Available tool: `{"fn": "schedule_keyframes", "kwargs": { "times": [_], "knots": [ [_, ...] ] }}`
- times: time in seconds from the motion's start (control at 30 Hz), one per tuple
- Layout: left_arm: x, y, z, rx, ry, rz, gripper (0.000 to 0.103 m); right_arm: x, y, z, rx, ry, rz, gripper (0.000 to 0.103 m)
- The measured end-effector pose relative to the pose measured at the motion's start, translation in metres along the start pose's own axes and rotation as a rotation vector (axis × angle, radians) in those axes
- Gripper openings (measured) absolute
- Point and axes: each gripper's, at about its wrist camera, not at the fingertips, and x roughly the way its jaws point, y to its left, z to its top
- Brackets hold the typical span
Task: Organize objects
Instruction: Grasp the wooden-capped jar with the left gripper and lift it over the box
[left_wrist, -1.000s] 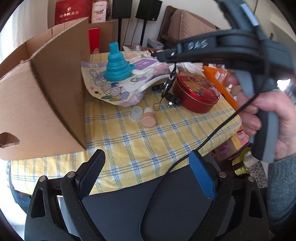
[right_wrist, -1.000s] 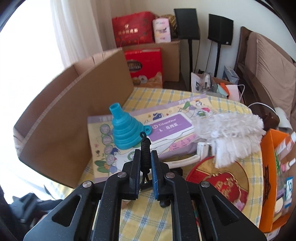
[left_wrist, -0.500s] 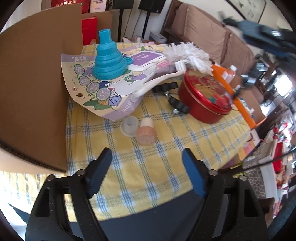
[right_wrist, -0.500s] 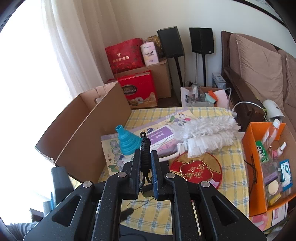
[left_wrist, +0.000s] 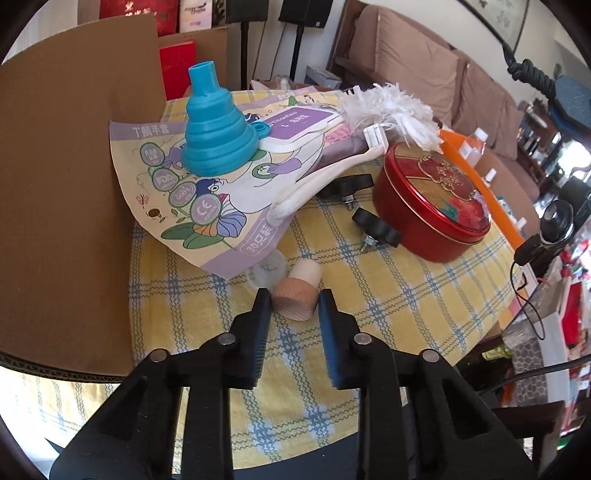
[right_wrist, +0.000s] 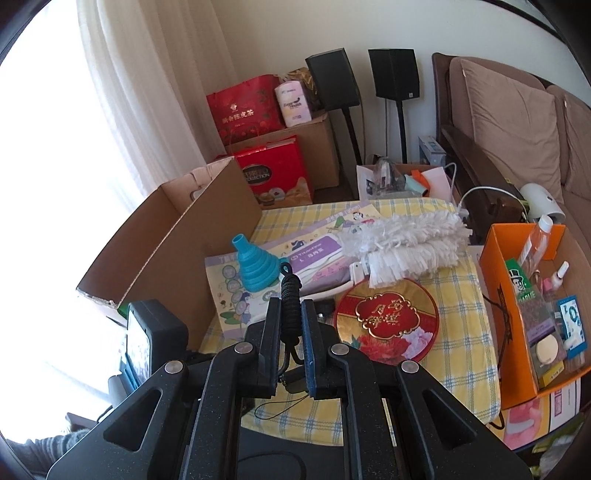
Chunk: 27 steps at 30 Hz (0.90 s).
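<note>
A stopper with a round wooden cap and white plug lies on the yellow checked tablecloth. My left gripper reaches down over it, its jaws closing, and both pads touch the cap's sides. High above the table, my right gripper is shut on a black braided cord. The cord's knot shows at the upper right of the left wrist view, and a small black clip dangles below it.
A big cardboard box stands along the left. A blue funnel sits on a glove pack, with a white duster, a red tin and two black knobs nearby. An orange box of small items stands at the right.
My left gripper has come forward and down to the stopper and its jaws have narrowed around it. My right gripper rose and drew back, still holding the cord.
</note>
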Motion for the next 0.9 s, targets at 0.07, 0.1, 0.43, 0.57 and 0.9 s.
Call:
{"fn": "schedule_keyframes", "kwargs": {
  "times": [0.07,0.1,0.43,0.57,0.9],
  "knots": [
    [-0.002,-0.001,-0.002,0.004,0.002,0.001,0.024,0.001,0.001,0.0,0.001,0.001,0.003,0.01],
    [-0.004,-0.001,-0.002,0.007,0.002,0.001,0.024,0.001,0.002,0.0,0.0,0.001,0.004,0.01],
    [-0.07,-0.006,0.0,0.046,-0.074,-0.072,0.024,-0.007,0.015,0.004,-0.021,-0.014,0.035,0.01],
    [-0.106,-0.008,0.007,0.062,-0.137,-0.084,0.024,-0.01,0.025,0.011,-0.034,-0.021,0.062,0.01],
    [-0.162,0.025,0.026,0.019,-0.234,-0.048,0.024,-0.005,0.064,0.03,-0.088,-0.037,0.137,0.01]
  ]
}}
